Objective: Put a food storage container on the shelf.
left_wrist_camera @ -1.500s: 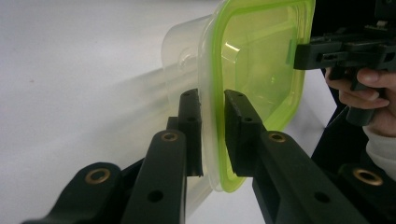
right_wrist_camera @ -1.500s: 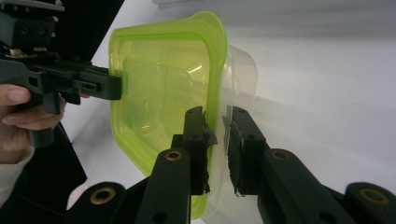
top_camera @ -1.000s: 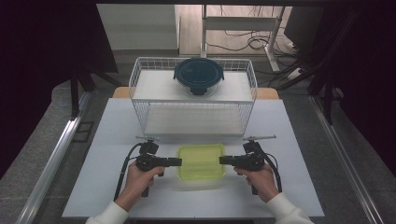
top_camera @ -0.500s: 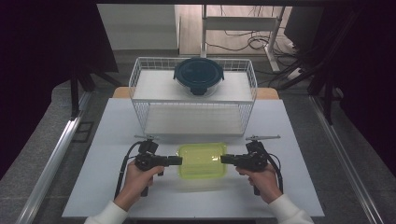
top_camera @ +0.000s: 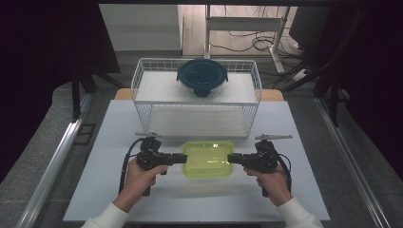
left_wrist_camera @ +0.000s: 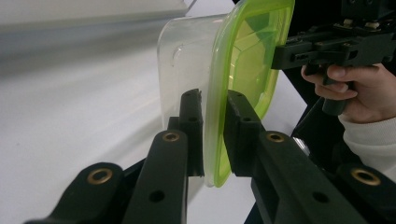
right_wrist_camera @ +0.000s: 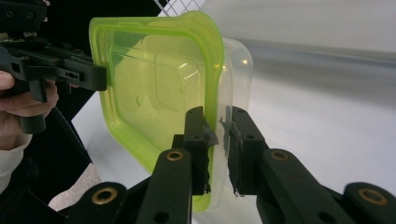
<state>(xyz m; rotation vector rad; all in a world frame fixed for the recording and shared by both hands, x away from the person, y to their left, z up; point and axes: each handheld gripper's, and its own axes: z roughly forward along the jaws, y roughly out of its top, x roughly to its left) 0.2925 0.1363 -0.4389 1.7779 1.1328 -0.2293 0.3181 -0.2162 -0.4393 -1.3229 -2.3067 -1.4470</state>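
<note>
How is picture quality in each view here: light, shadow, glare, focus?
High view: the table is evenly lit, its surroundings dark, with a soft shadow under the box. Left gripper view: the lid is sharp, the background blurred and washed out. Right gripper view: the box is sharp with mild glare on the clear plastic, and the table behind is soft.

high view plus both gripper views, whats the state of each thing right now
green-lidded container: lid on, gripped at both short ends, looks raised off the table
left gripper: shut on the container's lid rim
right gripper: shut on the opposite rim
round dark container: lid on, atop the wire rack
</note>
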